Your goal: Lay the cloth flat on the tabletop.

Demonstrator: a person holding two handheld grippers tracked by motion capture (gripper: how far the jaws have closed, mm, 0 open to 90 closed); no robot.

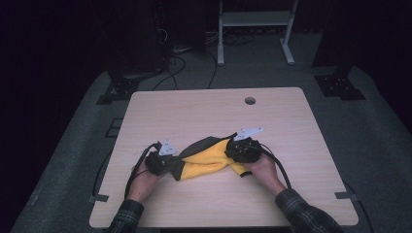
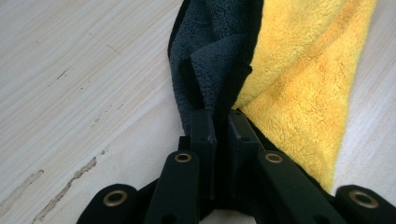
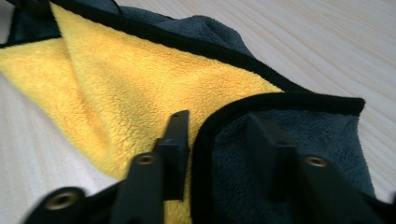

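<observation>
Two tongs on one yellow-and-grey fleecy microfibre cloth (image 1: 209, 158), mid-tabletop | left tongs (image 2: 219, 123) clenched on its grey corner | right tongs (image 3: 217, 135) released, straddling black hem | we judge it light, floppy; grasp corners.

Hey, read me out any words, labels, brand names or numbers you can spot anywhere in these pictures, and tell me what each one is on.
No readable text.
Grey plates on the left gripper and right gripper: small dark marks, too small to read.
Yellow and grey cloth: no label or print visible.
Table: bare wood grain, no writing.
</observation>
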